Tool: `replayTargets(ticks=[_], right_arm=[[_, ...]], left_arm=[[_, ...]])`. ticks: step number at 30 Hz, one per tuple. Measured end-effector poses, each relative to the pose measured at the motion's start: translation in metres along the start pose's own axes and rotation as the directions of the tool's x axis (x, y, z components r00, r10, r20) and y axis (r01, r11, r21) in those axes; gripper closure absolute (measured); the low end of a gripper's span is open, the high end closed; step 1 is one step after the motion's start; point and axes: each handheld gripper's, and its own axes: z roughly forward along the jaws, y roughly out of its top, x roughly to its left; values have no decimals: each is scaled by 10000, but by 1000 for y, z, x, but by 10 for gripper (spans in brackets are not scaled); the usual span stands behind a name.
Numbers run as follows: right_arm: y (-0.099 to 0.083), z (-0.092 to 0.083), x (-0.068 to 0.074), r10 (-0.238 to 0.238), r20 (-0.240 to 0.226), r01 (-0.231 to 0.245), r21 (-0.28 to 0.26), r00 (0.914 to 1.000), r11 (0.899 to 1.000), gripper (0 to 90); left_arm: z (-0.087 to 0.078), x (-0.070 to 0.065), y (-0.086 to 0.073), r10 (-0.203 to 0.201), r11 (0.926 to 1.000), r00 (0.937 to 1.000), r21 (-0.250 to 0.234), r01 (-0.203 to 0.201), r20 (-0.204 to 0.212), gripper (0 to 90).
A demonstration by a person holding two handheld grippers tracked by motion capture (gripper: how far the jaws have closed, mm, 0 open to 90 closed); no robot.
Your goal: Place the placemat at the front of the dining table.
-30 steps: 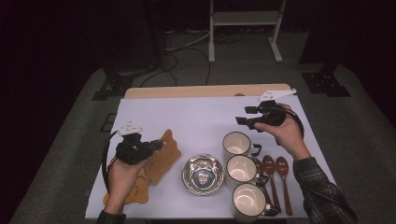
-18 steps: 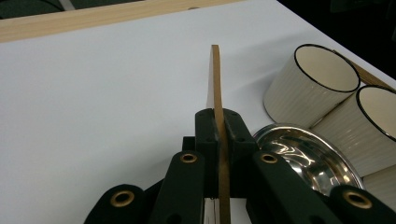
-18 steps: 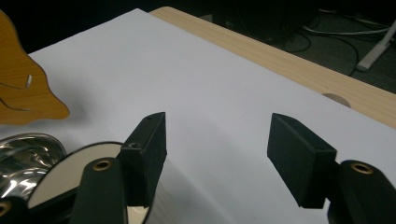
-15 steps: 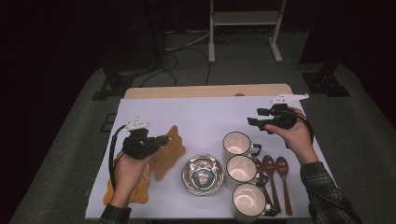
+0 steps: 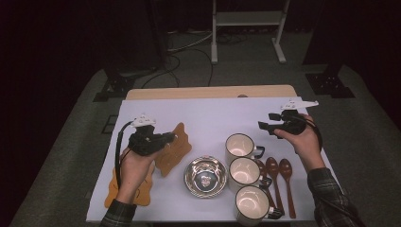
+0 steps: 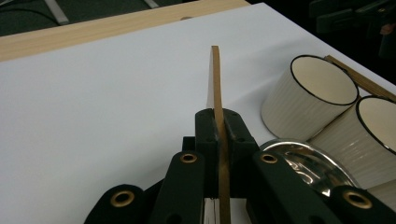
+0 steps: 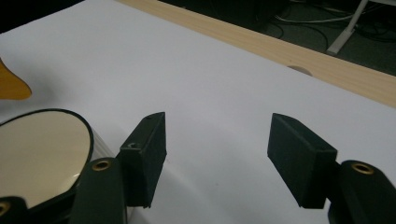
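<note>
My left gripper (image 5: 163,138) is shut on a thin brown wooden mat (image 5: 174,150) with a wavy outline, holding it left of the steel bowl (image 5: 205,176). In the left gripper view the mat (image 6: 215,79) stands edge-on, pinched between the jaws of the left gripper (image 6: 218,122). A second brown mat (image 5: 128,190) lies flat under the left forearm. My right gripper (image 5: 265,126) hovers open over the white sheet, just right of the farthest mug (image 5: 239,146). In the right gripper view nothing sits between the jaws of the right gripper (image 7: 224,142), and that mug's rim (image 7: 37,154) shows at lower left.
Three cream mugs stand in a column, with the middle mug (image 5: 244,170) and nearest mug (image 5: 252,204) close to the bowl. Wooden spoons (image 5: 285,169) lie right of the mugs. The white sheet (image 5: 213,118) covers the table, and a wooden strip (image 5: 208,92) shows along the far edge.
The left gripper has carried the mat to the right, toward the bowl. The right gripper has drifted right and sunk a little, its jaws still open.
</note>
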Motion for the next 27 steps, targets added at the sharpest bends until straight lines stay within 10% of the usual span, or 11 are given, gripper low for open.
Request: replayTargets(ticks=[27], right_arm=[[-43,20,-24,248,849,-373,1480,9961,9883,340]], left_arm=[[23,4,18,212,9995,9997,-218,-210,72,866]])
